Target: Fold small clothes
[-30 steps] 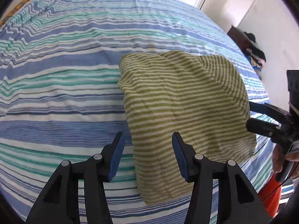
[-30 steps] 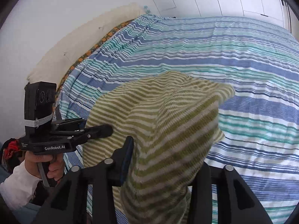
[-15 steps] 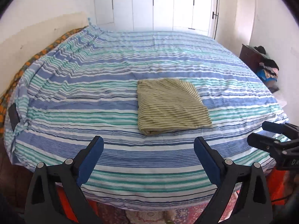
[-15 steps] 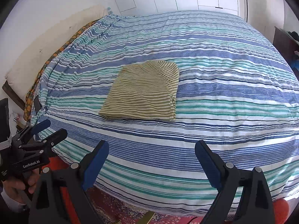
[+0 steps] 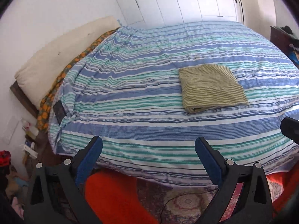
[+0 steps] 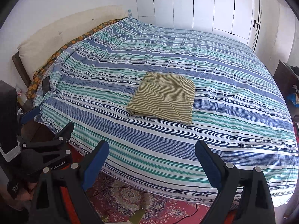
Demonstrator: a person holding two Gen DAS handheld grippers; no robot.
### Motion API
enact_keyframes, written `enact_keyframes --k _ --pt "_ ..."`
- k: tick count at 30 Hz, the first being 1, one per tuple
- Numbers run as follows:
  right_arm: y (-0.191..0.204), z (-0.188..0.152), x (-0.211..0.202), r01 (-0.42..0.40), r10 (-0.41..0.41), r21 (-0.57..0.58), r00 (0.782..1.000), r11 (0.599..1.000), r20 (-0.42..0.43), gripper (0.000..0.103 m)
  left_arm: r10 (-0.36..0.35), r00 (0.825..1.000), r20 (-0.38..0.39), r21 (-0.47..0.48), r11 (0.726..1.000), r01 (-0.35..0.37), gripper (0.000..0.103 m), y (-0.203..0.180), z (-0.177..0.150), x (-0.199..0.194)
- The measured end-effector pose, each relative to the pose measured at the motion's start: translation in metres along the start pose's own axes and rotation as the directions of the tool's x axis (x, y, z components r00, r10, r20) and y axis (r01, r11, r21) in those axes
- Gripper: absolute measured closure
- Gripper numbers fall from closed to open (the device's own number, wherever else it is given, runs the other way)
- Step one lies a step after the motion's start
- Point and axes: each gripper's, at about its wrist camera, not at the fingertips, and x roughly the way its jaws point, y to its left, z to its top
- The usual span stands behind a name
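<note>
Bedspread lies bare around folded garment.

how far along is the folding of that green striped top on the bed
Done: the olive-green striped knit garment lies folded into a flat rectangle on the blue-and-teal striped bedspread. In hand: nothing; left gripper and right gripper are open, clear of it. Left: no other clothes visible on the bed.

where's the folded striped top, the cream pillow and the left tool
folded striped top [image 6: 162, 99], right wrist view, middle of its top layer
cream pillow [image 5: 61, 54], left wrist view, middle of its long face
left tool [image 5: 148, 150], left wrist view, midway between its blue tips
</note>
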Motion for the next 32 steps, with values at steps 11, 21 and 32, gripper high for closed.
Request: enact_keyframes --k 11,21,32 --pt "0.001 -0.006 -0.011 0.084 -0.085 -0.024 0.994 0.996 -0.065 0.011 -0.160 0.976 -0.150 -0.014 0.987 0.160 0.004 0.001 0.001 -0.012" --pt "0.000 -0.008 -0.011 0.117 -0.119 -0.032 0.991 0.993 -0.065 0.011 -0.148 0.975 -0.165 0.022 0.988 0.153 0.004 -0.009 -0.001 -0.016" --pt "-0.004 -0.009 -0.010 0.122 -0.123 -0.022 0.990 0.992 -0.061 0.011 -0.133 0.983 -0.123 0.035 0.990 0.138 0.004 -0.008 0.002 -0.026"
